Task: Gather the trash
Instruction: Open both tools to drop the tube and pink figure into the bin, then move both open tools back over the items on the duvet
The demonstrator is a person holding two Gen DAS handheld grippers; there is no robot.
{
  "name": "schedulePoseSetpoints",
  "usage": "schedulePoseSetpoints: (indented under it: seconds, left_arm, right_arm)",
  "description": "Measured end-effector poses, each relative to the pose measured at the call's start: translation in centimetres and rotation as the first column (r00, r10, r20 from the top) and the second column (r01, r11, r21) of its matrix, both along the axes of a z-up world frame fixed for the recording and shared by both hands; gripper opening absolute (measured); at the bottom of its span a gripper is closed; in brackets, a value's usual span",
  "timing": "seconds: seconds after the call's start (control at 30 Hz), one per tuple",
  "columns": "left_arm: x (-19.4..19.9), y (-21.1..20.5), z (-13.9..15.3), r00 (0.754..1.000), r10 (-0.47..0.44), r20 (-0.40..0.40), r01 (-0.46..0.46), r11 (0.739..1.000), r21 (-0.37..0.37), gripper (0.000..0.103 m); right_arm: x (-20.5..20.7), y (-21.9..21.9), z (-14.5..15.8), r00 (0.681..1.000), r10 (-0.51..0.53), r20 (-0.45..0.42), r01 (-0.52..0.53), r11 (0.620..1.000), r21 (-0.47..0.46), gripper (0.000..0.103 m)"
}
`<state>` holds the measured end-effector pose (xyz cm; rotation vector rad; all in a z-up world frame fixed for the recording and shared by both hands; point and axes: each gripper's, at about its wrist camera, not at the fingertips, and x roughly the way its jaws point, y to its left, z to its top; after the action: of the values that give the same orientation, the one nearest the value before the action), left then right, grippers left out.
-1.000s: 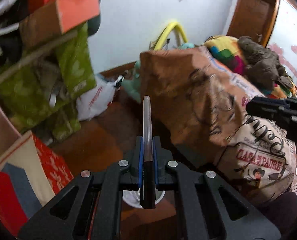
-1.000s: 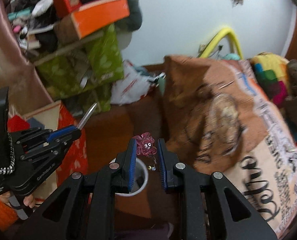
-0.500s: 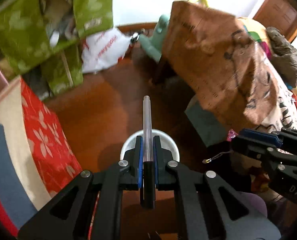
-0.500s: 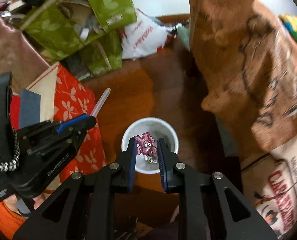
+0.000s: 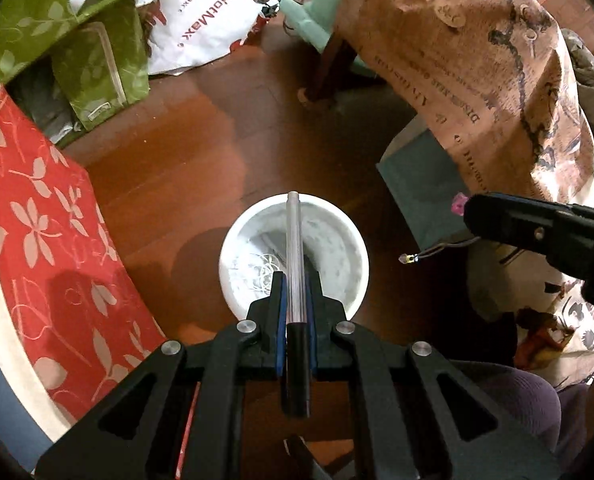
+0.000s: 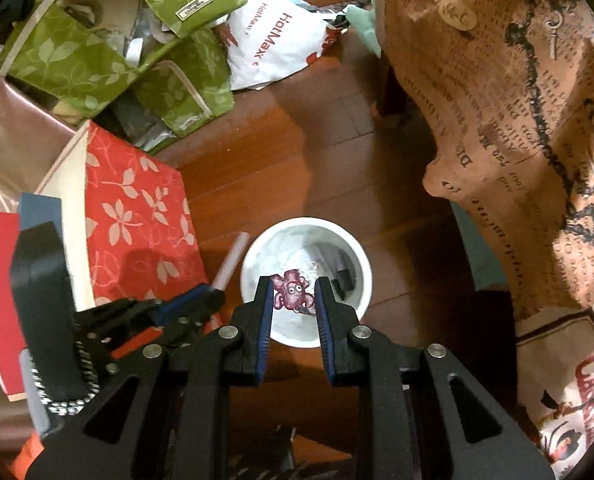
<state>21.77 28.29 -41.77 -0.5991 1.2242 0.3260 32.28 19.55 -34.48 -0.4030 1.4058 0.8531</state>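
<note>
Left wrist view: my left gripper (image 5: 295,292) clamps a clear pen (image 5: 295,248) over the white bin (image 5: 233,248) on the wooden floor (image 5: 169,168); my right gripper (image 6: 293,294) pinches a pink octopus charm (image 6: 291,290) above it.

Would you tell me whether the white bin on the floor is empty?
No, the white bin already holds a tangle of white cord and some dark scraps.

Ahead of the fingers, bare wood floor (image 5: 201,168) was left open around the white bin (image 5: 349,240), while passage was blocked to their left by a red floral box (image 6: 137,216), to their right by draped printed cloth (image 6: 537,120), and beyond by green bags (image 6: 97,48).
</note>
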Motion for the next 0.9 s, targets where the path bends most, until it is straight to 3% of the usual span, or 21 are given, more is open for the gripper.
schedulePoseSetpoints:
  seconds: [0.1,0.17,0.23,0.5,0.9]
  left_arm:
    - [0.7,-0.2,-0.2,1.0,-0.012,-0.002,0.012,1.0,-0.029,0.007]
    - [0.9,-0.2,-0.1,1.0,-0.013,0.0,0.013,0.999,-0.033,0.008]
    - [1.3,-0.4,-0.1,1.0,-0.027,-0.008,0.027,0.999,-0.032,0.008]
    - [1.1,-1.3,2.2,0.998,-0.065,-0.008,0.065,0.997,0.041,0.012]
    - [-0.3,-3.0,12.0,0.987,-0.085,0.135,0.054,0.974,0.221,0.019]
  right_arm:
    - [0.2,0.1,-0.2,0.999,0.009,-0.037,-0.009,1.0,0.005,0.027]
    - [0.2,-0.1,0.1,1.0,0.006,-0.029,-0.006,1.0,0.007,0.045]
    - [0.2,-0.4,0.4,1.0,0.001,-0.008,-0.001,1.0,0.008,0.05]
    - [0.7,-2.0,2.4,0.999,-0.006,0.048,0.005,1.0,0.024,0.05]
    - [-0.4,-6.8,10.1,0.971,-0.011,0.238,-0.02,0.992,0.125,0.05]
